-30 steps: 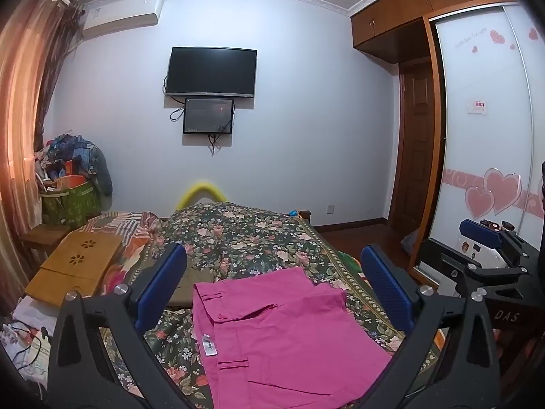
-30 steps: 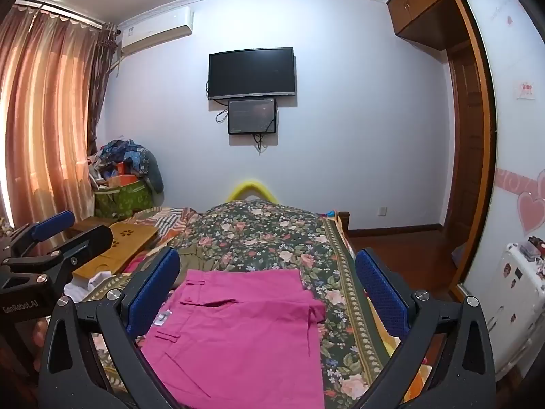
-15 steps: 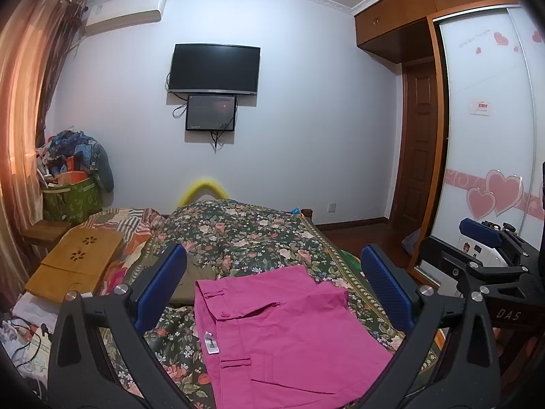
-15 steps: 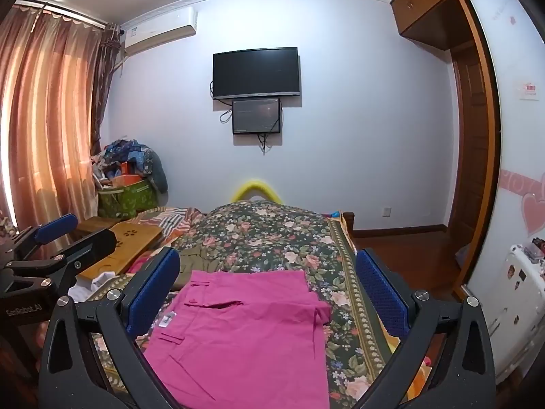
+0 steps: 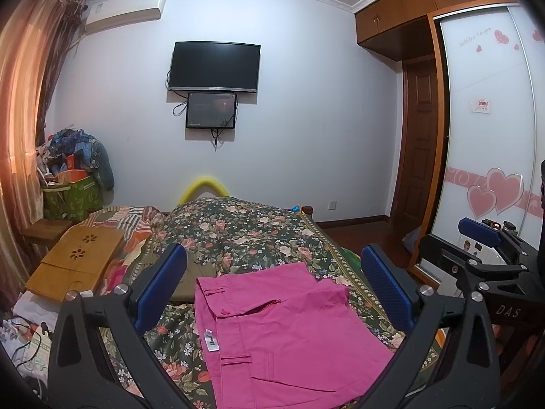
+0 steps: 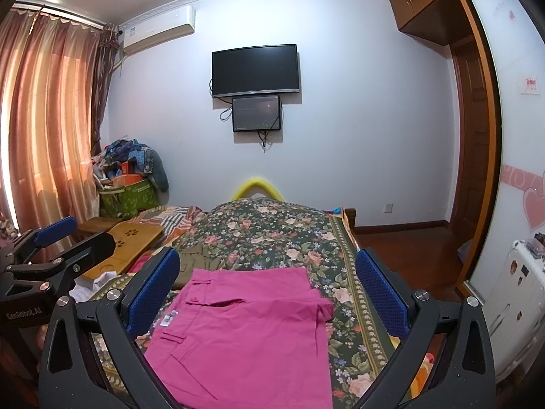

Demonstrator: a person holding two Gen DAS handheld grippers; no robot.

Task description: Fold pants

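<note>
Pink pants [image 5: 286, 327] lie folded flat on the floral bedspread [image 5: 245, 231], waistband to the left with a white tag. They also show in the right wrist view [image 6: 245, 330]. My left gripper [image 5: 272, 286] is open and empty, held above the pants. My right gripper [image 6: 269, 283] is open and empty too, above the pants. The right gripper also shows at the right edge of the left wrist view [image 5: 477, 238]; the left gripper shows at the left edge of the right wrist view [image 6: 58, 235].
An olive garment [image 6: 190, 259] lies beyond the pants. A wooden lap tray [image 5: 75, 262] lies on the bed's left side. A green bag of clutter [image 5: 71, 194] stands by the curtain. A wardrobe with heart decals [image 5: 490, 156] stands on the right.
Both grippers have lifted and drawn back slightly, so the pants sit a little lower in view. The pants have not moved.
</note>
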